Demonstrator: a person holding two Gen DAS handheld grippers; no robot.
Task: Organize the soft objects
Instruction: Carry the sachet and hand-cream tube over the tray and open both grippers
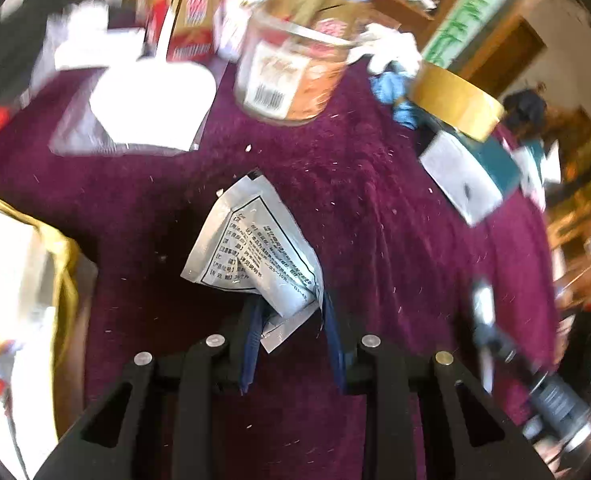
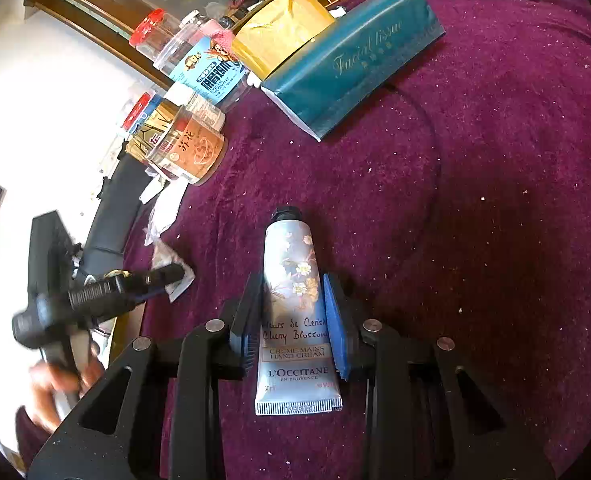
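**Two soft items held over the purple cloth**

Surface: a plum-coloured plush cloth [image 2: 495, 160]; the middle is left bare in both views, while the clutter is ranged along its far and left edges; the widest open room is seen to the right of the right gripper.

Far edge, right wrist view: a teal facial tissue pack [image 2: 351, 60] lying flat, a gold packet [image 2: 283, 28] touching its far side; a row of clear jars along the left edge, the nearest an orange-labelled jar [image 2: 193, 150] tipped on its side.

Left wrist view (blurred): an orange-labelled tub [image 1: 291, 76] at the far edge; a white flat packet [image 1: 147, 108] to its left; a roll of tan tape [image 1: 455, 100] resting on a teal-and-white box [image 1: 471, 172] toward the right edge; a yellow-trimmed bag [image 1: 27, 272] at the left edge.

Left gripper [image 1: 289, 320]: fingers drawn narrow, a silver sachet [image 1: 251, 252] pinched by its lower corner; the sachet is crumpled, printed with a black-bordered text panel, and stands up and leftward from the pads above the cloth's centre; contact with the cloth cannot be told.

Right gripper [image 2: 293, 320]: blue pads closed on the sides of a hand cream tube [image 2: 295, 312]; the tube is pale blue with blossom print, black cap pointing away, crimped end nearest the camera; it is held lengthwise between the fingers near the cloth's near-left part; the left gripper's body and a blurred hand [image 2: 59, 384] are seen off the left edge.
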